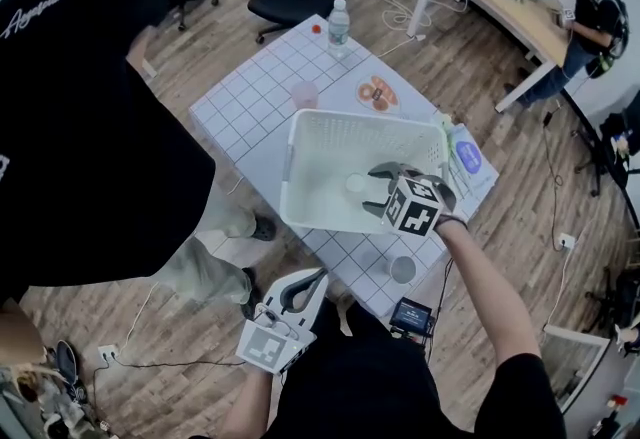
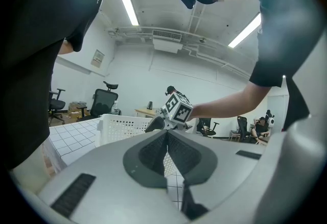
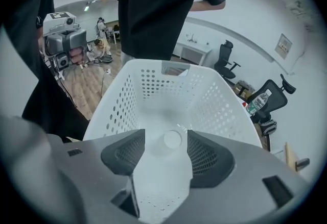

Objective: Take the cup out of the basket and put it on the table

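Note:
A white perforated basket [image 1: 300, 142] stands on the white gridded table [image 1: 240, 117]. A pale cup [image 1: 356, 184] rests on the basket's floor. My right gripper [image 1: 374, 190] reaches down into the basket just right of the cup. In the right gripper view its jaws stand apart, open [image 3: 165, 139], with the cup [image 3: 172, 139] visible between them further in and not touched. The basket walls [image 3: 204, 95] rise all round. My left gripper [image 1: 312, 279] hangs below the table's near edge, away from the basket. Its pads meet, shut on nothing [image 2: 166, 133].
On the table stand a pink cup [image 1: 304, 94], a water bottle [image 1: 339, 25], a plate of food [image 1: 378, 93], a packet [image 1: 466, 159] and a clear cup [image 1: 402, 269] at the near corner. A person in black stands close on the left. Office chairs ring the far side.

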A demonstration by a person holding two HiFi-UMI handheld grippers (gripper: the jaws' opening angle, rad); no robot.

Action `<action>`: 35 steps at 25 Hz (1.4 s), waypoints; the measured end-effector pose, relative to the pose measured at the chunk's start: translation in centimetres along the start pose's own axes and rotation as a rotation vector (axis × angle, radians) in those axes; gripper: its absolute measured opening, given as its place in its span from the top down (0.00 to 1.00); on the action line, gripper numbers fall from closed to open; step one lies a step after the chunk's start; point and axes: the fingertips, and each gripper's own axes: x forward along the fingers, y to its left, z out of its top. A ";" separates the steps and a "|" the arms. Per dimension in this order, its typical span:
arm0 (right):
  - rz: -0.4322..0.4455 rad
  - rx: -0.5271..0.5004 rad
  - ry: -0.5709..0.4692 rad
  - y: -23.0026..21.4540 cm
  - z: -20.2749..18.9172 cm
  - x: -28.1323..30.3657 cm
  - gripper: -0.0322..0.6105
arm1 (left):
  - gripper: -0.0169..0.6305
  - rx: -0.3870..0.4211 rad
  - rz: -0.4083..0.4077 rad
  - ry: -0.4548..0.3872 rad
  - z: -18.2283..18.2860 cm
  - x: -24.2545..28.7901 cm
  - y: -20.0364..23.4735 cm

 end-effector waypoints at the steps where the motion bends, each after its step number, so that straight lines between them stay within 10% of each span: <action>1: 0.010 -0.002 0.010 -0.1 -0.2 0.5 0.57 | 0.96 -0.001 -0.001 0.000 0.0 0.0 0.1; 35: 0.116 -0.020 0.105 -1.4 -4.3 13.1 0.52 | 0.96 -0.043 0.003 0.068 -1.5 1.4 1.0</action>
